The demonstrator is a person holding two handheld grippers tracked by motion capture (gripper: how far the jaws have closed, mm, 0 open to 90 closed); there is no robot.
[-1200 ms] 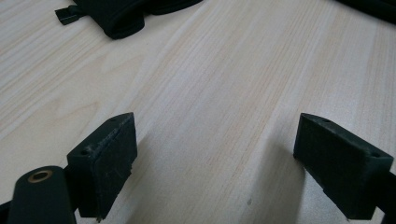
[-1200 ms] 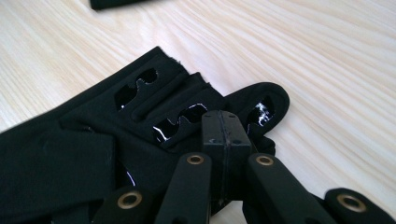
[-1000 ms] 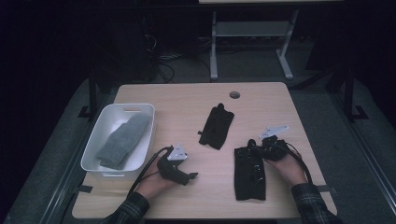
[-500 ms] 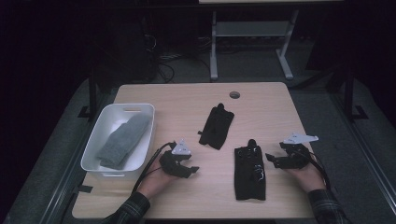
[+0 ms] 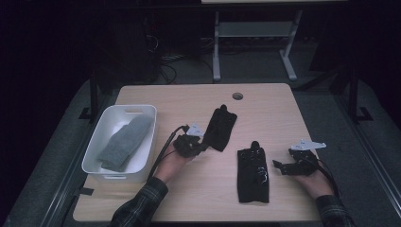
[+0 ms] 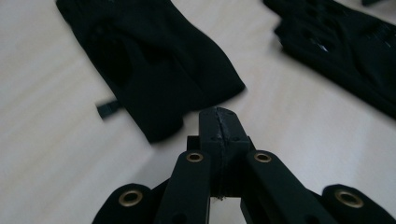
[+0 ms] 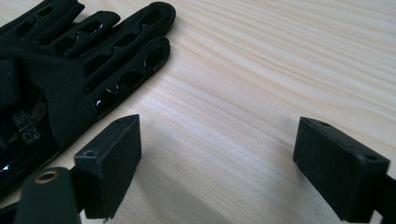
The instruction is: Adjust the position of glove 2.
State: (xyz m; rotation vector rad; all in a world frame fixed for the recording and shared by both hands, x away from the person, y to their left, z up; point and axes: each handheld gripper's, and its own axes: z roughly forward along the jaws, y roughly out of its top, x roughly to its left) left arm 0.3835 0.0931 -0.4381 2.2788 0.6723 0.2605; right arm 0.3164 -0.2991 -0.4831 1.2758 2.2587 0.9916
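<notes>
left tongs (image 5: 201, 145) have just snapped together with nothing between them, tips just short of the far black glove (image 5: 220, 127) lying flat mid-bench (image 5: 274, 113). right tongs (image 5: 280, 166) have just been opening and stand wide apart over bare wood, just beside the near black glove (image 5: 252, 171) (the one with cut-out fingers), not touching it. over at the left edge, a grey mitten (image 5: 124, 142) rests in the white tub (image 5: 92, 153).

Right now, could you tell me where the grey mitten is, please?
In the high view, the grey mitten lies inside the white bin at the table's left edge.
</notes>
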